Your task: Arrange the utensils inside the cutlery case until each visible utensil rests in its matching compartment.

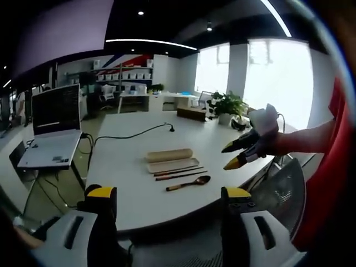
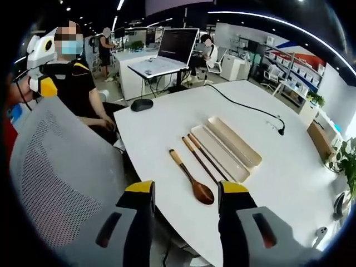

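Open office, a white table (image 2: 167, 119) ahead, and beyond the wide-apart yellow-tipped jaws of the right gripper (image 2: 184, 194) lie a brown wooden spoon (image 2: 193, 178), dark wooden chopsticks (image 2: 204, 158) and the open beige cutlery case (image 2: 231, 142), all side by side. The left gripper view adds the rounded beige case lid (image 1: 169, 155) behind the tray, and the right gripper, empty, hovering right of the utensils. The left gripper (image 1: 169, 194) jaws stand wide, empty, short of the table edge; the right gripper view alone catches a black computer mouse (image 2: 142, 104) and a seated person in black (image 2: 78, 92) off left.

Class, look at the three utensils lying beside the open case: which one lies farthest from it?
The wooden spoon. The two chopsticks lie between it and the cutlery case, and it alone has a rounded bowl.
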{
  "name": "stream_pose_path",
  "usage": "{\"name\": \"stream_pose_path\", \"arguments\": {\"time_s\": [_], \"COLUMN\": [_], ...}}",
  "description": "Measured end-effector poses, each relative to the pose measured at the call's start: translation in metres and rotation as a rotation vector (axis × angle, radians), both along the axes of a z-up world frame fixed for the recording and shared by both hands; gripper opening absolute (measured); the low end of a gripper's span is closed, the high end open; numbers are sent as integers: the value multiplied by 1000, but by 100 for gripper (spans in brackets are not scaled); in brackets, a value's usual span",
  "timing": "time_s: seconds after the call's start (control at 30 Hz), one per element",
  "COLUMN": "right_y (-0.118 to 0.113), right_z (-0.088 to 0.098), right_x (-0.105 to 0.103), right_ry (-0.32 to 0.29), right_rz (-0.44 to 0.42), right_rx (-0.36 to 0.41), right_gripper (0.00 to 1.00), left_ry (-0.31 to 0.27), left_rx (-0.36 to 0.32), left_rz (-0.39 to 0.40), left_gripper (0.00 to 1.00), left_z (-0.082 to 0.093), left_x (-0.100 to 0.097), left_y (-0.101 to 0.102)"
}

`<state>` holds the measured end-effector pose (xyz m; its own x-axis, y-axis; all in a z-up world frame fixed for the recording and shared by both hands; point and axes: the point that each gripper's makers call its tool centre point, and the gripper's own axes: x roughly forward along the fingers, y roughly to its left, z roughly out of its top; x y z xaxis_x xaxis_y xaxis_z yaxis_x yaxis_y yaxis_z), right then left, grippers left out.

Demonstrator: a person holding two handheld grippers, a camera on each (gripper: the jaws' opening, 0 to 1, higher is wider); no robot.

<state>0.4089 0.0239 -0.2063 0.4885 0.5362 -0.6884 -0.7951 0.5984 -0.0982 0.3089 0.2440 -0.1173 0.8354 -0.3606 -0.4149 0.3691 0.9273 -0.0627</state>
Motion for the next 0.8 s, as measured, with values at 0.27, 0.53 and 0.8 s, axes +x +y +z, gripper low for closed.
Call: {"name": "stream_pose_path", "arguments": {"time_s": [0.27,0.53,0.8], "right_y": [5,9,10], "right_z": [-2,1,2], "right_x": [5,12,14], "right_ry": [0,-10,-19], "right_rz": [3,11,18], "right_rx": [-2,-8,-19], "right_gripper": [42,40,38], "left_ry": [1,4,2], "left_rx": [-2,-2,-2], "left_rz": [3,1,8], "left_gripper": [79,78,78], "left_z": [-1,-2,-3], "left_x": [-1,-3,-3], "left_y": [0,0,1]}}
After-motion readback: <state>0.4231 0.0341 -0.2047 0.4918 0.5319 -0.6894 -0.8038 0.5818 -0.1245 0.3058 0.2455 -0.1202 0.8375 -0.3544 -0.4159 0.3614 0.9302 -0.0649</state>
